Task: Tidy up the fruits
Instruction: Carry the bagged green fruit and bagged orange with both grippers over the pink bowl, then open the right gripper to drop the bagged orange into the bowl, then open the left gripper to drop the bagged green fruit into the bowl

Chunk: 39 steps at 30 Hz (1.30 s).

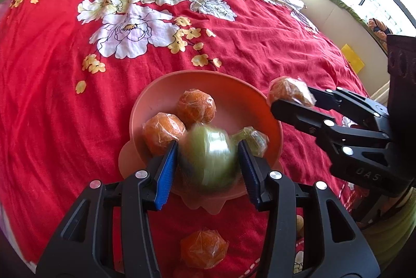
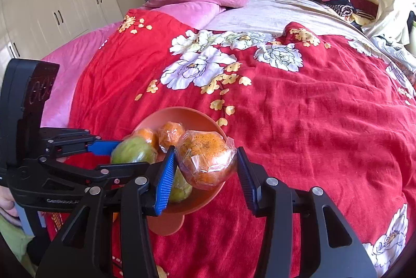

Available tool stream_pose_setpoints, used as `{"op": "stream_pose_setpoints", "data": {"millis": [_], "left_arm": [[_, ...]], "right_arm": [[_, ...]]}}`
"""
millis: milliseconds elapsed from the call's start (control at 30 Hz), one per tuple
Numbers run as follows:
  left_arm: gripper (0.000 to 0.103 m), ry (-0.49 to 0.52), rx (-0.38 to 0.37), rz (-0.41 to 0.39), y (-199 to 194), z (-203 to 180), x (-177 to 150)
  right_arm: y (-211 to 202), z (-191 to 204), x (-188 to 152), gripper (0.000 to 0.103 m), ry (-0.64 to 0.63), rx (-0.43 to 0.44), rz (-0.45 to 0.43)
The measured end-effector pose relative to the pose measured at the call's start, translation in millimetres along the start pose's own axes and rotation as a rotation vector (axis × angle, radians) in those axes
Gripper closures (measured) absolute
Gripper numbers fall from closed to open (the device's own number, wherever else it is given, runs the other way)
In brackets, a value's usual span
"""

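On the red bed (image 1: 65,122), a pink bowl (image 1: 270,122) already held some fruit. The left hand-held gripper (image 1: 208,155) pinched a green fruit (image 1: 208,161) over it; the right hand-held gripper (image 2: 206,163) pinched a wrapped orange (image 2: 205,161) above its rim. Next, both probably needed to let go gently so nothing rolled out.

Pink bowl (image 1: 260,101): shallow, upright on the red floral bed cover. Inside the bowl: two plastic-wrapped oranges (image 1: 196,106) touching at its far left; one small wrapped green fruit (image 1: 256,140) at its right. Large green fruit (image 1: 208,161): wrapped, blurred, above the bowl's near rim. Wrapped orange (image 2: 206,161): raised just beside the bowl's right rim. Wrapped orange (image 1: 204,248): on the cover, just nearer than the bowl.
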<state>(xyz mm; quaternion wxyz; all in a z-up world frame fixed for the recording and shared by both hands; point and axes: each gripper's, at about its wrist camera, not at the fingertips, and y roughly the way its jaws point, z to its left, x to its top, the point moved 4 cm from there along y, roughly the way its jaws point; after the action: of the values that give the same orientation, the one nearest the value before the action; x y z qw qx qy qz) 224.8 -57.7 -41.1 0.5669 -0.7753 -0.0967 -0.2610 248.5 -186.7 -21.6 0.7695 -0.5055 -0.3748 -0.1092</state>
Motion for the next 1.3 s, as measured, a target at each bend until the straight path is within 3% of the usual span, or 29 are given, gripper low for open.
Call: {"op": "stream_pose_setpoints", "data": {"millis": [767, 1300], "left_arm": [[0.063, 0.0, -0.012, -0.005, -2, 5, -5], [0.063, 0.001, -0.013, -0.004, -1, 5, -6]], "right_arm": [[31, 1, 7, 0.058, -0.016, 0.016, 0.067], [26, -5, 8, 0.053, 0.013, 0.01, 0.049]]}}
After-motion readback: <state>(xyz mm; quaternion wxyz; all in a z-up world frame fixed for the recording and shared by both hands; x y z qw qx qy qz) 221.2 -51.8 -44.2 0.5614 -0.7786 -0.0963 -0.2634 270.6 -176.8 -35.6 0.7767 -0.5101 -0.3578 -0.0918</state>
